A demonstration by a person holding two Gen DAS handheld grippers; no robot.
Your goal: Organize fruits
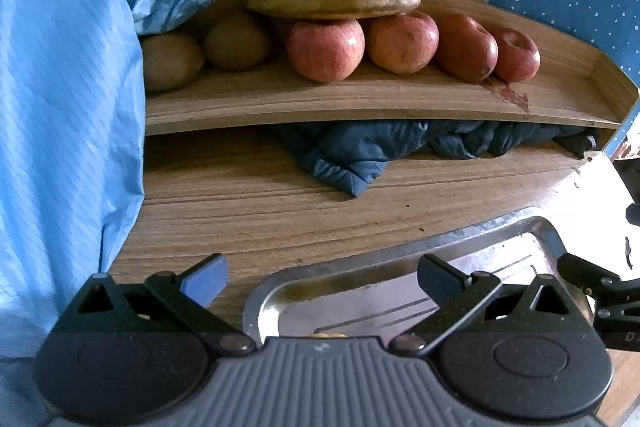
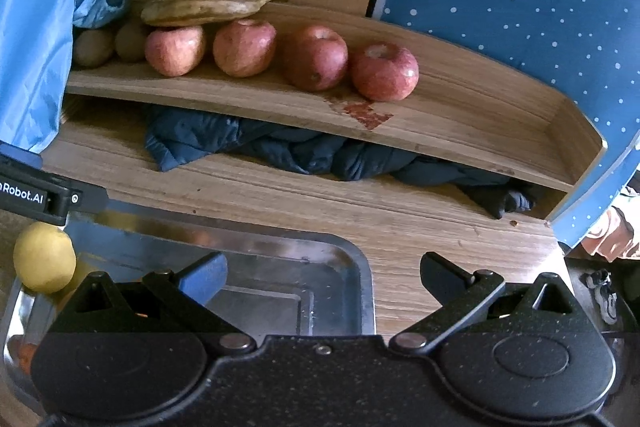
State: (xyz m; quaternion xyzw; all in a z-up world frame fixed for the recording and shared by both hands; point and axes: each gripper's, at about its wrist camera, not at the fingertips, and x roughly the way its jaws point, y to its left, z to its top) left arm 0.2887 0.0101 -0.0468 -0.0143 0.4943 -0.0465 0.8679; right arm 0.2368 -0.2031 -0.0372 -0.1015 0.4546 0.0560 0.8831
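Though gaping, right tongs (image 2: 320, 277) beside lemon (image 2: 44, 257)

Left gripper (image 1: 322, 281), black linkage arms, silver pivot screws, ribbed grey body, one blue-padded finger, right gripper (image 2: 322, 279), speckled black body, same blue pad
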